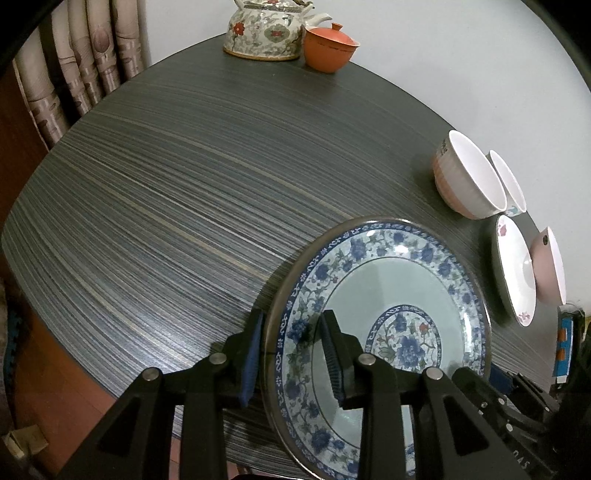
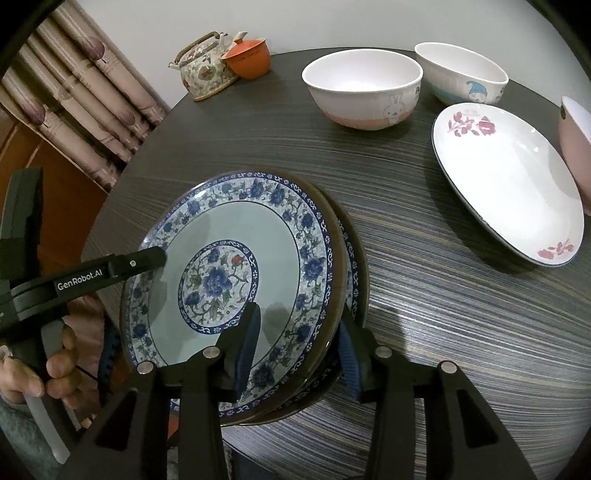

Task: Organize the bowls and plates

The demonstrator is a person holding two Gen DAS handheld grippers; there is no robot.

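A blue-flowered plate (image 1: 399,280) sits tilted near the table's front edge, and my left gripper (image 1: 293,321) is shut on its left rim, one pad outside and one inside the dish. In the right wrist view this plate (image 2: 229,229) rests on a second plate of the same pattern, whose rim (image 2: 356,266) shows at the right. My right gripper (image 2: 300,317) is open and straddles both right rims, with its pads clear of them. A white plate with pink flowers (image 2: 506,177), a rabbit bowl (image 2: 362,92), a blue-cartoon bowl (image 2: 461,74) and a pink bowl (image 2: 576,147) stand at the right.
A flowered teapot (image 1: 262,33) and an orange lidded cup (image 1: 328,46) stand at the far edge of the dark striped round table (image 1: 184,184). Curtains (image 2: 92,92) hang at the left. A hand (image 2: 55,365) holds the left gripper's handle.
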